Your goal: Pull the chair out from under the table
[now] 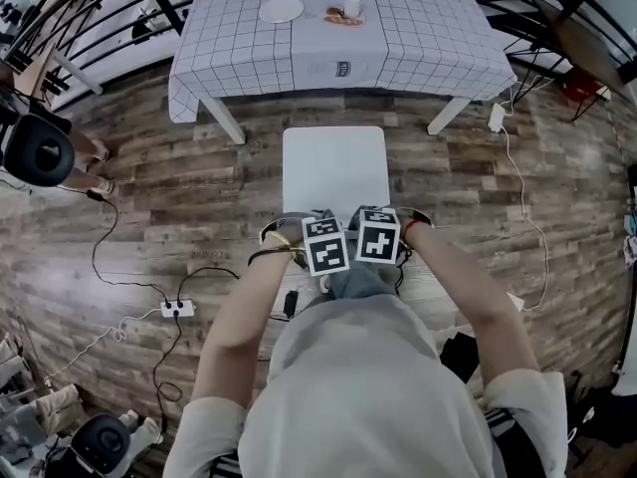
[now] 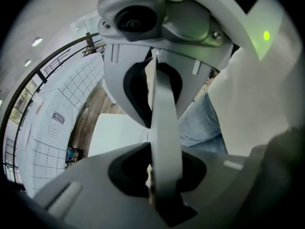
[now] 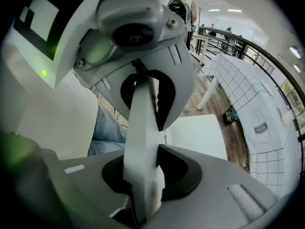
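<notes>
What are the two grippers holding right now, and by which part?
Both hold the white chair. The left gripper and the right gripper are each clamped on the top edge of its backrest, side by side.

The table (image 1: 418, 28) stands ahead of me, with a plate (image 1: 282, 10) on it toward the left and a cup (image 1: 351, 6) to the plate's right, near the middle. The chair (image 1: 335, 167) sits between the table and me, near the table's front edge but apart from it, its backrest on my side. My left gripper (image 1: 320, 235) and right gripper (image 1: 378, 229) sit side by side on that backrest, which runs between the jaws of each. A power strip (image 1: 177, 309) lies on the floor to my left.
</notes>
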Demonstrator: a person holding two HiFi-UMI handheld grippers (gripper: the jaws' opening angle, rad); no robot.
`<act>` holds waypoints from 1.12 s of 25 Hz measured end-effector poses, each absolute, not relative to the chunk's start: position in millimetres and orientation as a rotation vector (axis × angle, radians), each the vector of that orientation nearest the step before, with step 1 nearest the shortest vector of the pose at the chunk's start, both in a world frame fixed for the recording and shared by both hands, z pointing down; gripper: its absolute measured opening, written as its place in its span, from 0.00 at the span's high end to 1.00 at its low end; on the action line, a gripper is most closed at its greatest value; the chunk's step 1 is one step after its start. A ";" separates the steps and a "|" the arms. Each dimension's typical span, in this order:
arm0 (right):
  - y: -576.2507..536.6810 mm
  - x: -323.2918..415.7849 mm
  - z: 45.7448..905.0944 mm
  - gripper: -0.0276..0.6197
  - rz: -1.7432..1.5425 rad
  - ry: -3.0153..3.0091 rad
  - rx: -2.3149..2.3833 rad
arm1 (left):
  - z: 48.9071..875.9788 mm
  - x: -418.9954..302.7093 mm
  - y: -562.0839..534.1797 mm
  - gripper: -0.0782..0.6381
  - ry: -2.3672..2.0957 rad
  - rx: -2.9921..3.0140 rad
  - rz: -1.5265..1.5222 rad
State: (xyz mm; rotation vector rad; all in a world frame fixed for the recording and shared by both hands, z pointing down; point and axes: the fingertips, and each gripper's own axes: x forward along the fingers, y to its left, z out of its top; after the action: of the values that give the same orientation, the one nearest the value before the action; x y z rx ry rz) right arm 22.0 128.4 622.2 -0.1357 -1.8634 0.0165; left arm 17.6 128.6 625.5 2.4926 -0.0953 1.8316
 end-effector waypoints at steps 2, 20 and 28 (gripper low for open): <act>136.3 22.1 622.5 0.83 0.017 -1.867 -0.136 | 625.8 17.9 136.7 0.78 -0.093 2.492 1.830; 183.4 24.8 623.5 0.83 0.020 -1.861 -0.149 | 626.5 19.7 183.4 0.78 -0.091 2.487 1.832; 184.5 24.5 623.0 0.83 0.044 -1.883 -0.119 | 626.6 20.2 185.0 0.78 -0.109 2.506 1.850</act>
State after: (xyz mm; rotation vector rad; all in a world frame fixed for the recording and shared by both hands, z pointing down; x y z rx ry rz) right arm 24.5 184.5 623.0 -0.1189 -1.8830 0.0445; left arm 20.2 185.0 626.6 2.5060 -0.1086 1.8495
